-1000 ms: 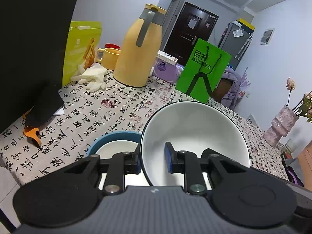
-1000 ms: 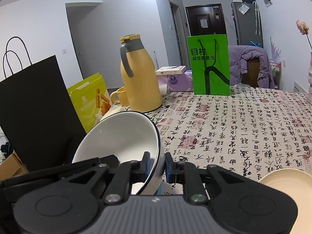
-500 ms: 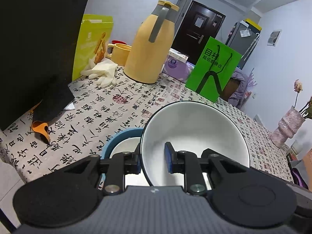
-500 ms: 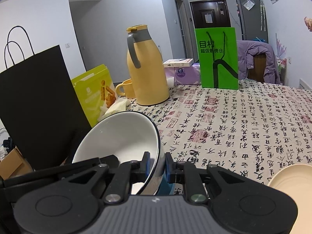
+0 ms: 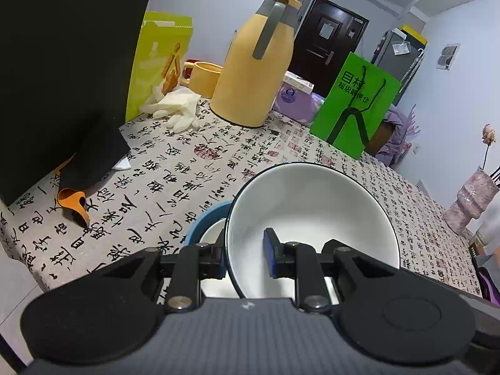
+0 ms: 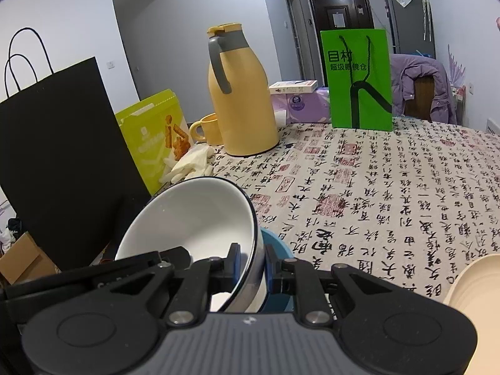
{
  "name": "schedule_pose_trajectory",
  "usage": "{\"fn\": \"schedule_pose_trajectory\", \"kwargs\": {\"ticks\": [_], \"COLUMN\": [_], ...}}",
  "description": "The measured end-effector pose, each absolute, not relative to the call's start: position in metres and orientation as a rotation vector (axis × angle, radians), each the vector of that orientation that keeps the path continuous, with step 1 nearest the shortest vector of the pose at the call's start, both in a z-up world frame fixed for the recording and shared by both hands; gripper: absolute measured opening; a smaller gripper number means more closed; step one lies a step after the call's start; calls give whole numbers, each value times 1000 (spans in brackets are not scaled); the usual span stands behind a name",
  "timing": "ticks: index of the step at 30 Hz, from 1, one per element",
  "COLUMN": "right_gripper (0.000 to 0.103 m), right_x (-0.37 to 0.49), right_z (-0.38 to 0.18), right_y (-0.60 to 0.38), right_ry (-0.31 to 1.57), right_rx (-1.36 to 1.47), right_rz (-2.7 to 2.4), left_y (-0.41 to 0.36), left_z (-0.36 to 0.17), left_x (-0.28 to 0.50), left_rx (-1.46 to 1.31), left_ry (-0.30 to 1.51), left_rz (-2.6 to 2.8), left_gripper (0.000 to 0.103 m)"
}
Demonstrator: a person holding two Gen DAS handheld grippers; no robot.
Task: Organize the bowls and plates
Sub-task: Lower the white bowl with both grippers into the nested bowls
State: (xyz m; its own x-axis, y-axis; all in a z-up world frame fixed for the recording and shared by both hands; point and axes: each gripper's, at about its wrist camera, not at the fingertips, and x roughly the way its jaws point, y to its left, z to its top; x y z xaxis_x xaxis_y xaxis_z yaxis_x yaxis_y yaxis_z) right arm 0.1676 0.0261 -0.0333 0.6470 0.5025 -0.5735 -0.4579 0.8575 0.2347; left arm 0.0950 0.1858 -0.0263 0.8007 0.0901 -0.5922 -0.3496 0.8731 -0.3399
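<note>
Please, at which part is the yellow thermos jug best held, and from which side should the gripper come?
Probably the grey handle of the yellow thermos jug. It stands upright with the handle on its left in the right wrist view, so come level from that side; the body looks too wide.

My left camera looks forward and down, close over the bowl (image 5: 312, 218), table (image 5: 187, 162) toward 12 o'clock. My right does likewise. Both share the flask (image 5: 253, 68) and green bag (image 6: 359, 78).
</note>
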Motion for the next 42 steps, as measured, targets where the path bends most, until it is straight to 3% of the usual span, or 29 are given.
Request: {"fn": "schedule_pose_trajectory", "kwargs": {"ticks": [35, 42], "right_gripper": [16, 17], "right_x": [179, 183], "right_z": [-57, -56], "right_y": [40, 34], "right_ry": [691, 706], "right_rx": [25, 62], "right_rz": [562, 579], "left_y": [198, 203], "left_z": [-46, -47], "left_x": [105, 103], "left_rx": [-459, -481], "left_ry": [648, 644], "left_rz": [238, 246], "left_gripper": [22, 13]}}
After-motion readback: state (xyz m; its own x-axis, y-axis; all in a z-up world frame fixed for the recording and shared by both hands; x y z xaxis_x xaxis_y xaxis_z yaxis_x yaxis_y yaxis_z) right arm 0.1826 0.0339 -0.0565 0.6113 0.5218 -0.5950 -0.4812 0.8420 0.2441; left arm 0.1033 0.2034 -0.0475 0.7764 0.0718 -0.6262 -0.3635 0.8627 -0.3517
